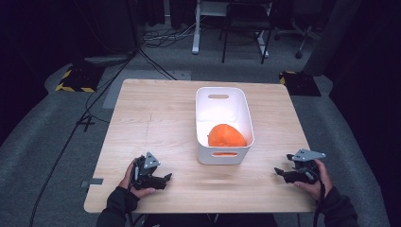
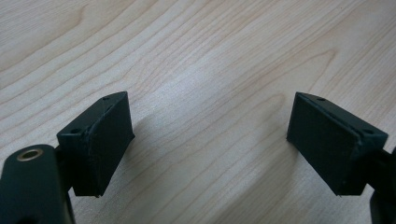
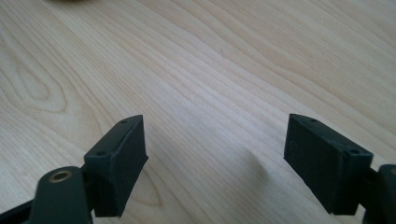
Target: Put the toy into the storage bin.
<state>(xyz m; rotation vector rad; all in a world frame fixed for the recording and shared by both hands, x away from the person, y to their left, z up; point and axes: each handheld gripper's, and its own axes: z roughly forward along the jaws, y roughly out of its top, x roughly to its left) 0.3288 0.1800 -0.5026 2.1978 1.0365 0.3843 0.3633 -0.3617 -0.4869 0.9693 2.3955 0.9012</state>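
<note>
A white plastic bin point(image 1: 223, 124) with handle slots stands on the wooden table point(image 1: 156, 118), right of its middle. An orange round object point(image 1: 226, 136) lies inside it at the near end. My left gripper point(image 1: 167, 178) rests low at the table's front left, held by a hand, pointing right. In its own view the left gripper point(image 2: 208, 140) is open over bare wood with nothing between the jaws. My right gripper point(image 1: 278, 172) sits at the front right, pointing left. The right gripper point(image 3: 215, 158) in its own view is open over bare wood too.
Around the table lies grey carpet with black cables point(image 1: 90, 109) on the left. Yellow-black striped blocks point(image 1: 75, 80) sit at the far left and far right. A desk frame and chair legs point(image 1: 241, 33) stand beyond the table.
</note>
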